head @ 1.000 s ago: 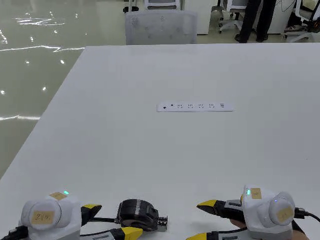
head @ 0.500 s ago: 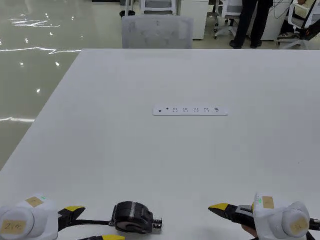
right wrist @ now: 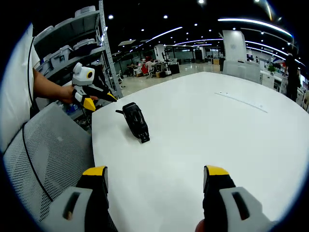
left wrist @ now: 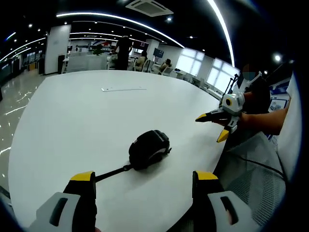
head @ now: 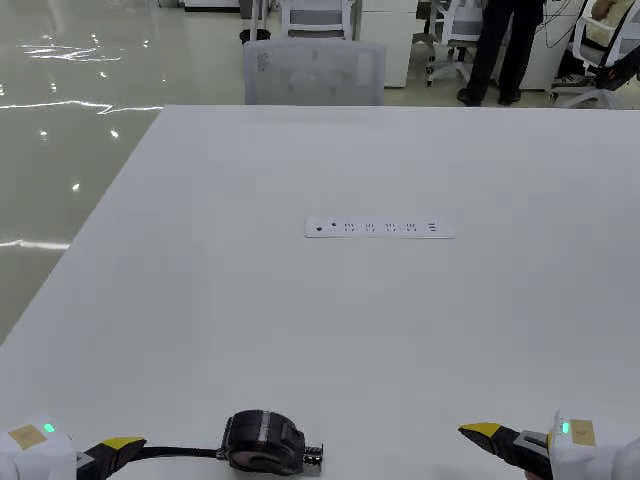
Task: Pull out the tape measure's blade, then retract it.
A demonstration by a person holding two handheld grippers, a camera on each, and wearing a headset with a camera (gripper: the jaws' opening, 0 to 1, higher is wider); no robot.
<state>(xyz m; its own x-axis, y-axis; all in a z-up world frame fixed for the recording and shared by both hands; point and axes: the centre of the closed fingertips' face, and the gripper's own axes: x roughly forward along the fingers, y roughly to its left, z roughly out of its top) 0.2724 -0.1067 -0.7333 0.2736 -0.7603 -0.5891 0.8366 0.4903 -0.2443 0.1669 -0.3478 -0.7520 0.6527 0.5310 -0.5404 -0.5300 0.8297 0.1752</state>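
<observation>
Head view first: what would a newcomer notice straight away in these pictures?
A black round tape measure with a thin black strap sits at the near edge of the broad white table, its blade not pulled out. The yellow-tipped left claw and right claw flank it, both open and empty. Farther out, a flat white power strip lies mid-table.

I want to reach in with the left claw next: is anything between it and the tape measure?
Nothing visible stands in the way. Between the open left claw and the tape measure there is bare table; only the tape measure's own black strap runs toward the claw. The power strip lies far beyond.
</observation>
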